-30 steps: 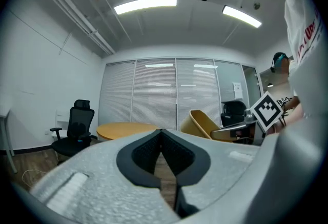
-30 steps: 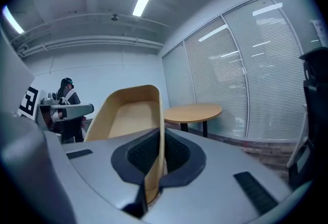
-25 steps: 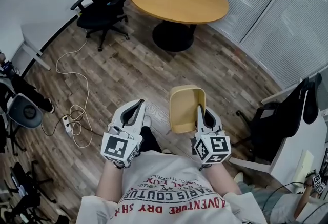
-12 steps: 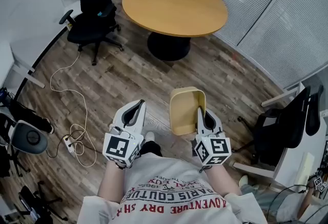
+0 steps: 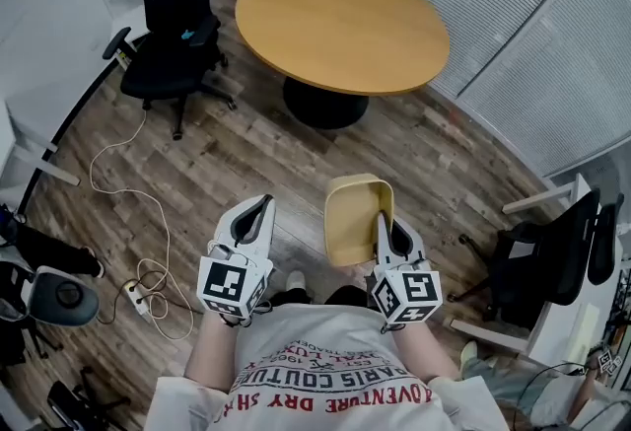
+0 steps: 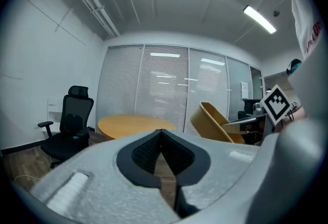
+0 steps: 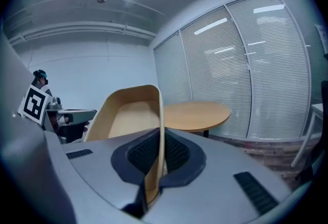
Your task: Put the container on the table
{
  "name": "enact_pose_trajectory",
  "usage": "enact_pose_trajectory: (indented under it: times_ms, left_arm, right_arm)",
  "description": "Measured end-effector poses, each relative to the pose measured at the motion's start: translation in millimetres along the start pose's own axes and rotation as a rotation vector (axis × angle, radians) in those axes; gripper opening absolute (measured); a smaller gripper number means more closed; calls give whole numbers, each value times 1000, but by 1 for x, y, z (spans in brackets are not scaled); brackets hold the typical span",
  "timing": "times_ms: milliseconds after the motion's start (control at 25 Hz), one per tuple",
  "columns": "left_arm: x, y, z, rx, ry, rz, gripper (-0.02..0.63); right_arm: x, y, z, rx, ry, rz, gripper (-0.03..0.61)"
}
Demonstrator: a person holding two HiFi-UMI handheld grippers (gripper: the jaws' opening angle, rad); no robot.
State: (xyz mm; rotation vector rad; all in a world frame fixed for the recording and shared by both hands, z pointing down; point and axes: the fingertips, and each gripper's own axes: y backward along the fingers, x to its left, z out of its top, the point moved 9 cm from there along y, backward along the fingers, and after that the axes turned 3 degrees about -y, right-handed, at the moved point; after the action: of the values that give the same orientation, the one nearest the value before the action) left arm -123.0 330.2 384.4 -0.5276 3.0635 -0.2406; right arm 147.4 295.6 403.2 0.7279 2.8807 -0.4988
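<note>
In the head view a tan plastic container [image 5: 353,215] hangs above the wooden floor, its open side up. My right gripper [image 5: 381,220] is shut on its right wall. The right gripper view shows that thin wall [image 7: 154,130] pinched between the dark pads of the right gripper [image 7: 158,152]. My left gripper [image 5: 263,204] is level beside it, shut and empty; in its own view the left gripper [image 6: 161,135] has its pads meeting, with the container [image 6: 215,124] off to the right. The round wooden table [image 5: 340,20] stands ahead with a bare top, also seen as the table [image 7: 197,114].
A black office chair [image 5: 173,20] stands left of the table. Another dark chair [image 5: 540,251] and a white desk are at the right. A white cable and power strip [image 5: 138,247] lie on the floor at left. Blinds [image 5: 523,15] line the far wall.
The round table and the chair have drawn nearer and lower in the head view. Both grippers hold the same spots in the picture, the container still in the right one.
</note>
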Motion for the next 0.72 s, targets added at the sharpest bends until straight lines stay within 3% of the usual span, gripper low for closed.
enact_pose_trajectory:
  times_ms: [360, 720]
  left_arm:
    - [40, -58, -2, 25, 8, 24, -2]
    - [66, -164, 20, 32, -22, 113, -2]
  right_arm:
    - [-16, -81, 14, 35, -25, 36, 11]
    - [-79, -197, 62, 19, -21, 144, 11]
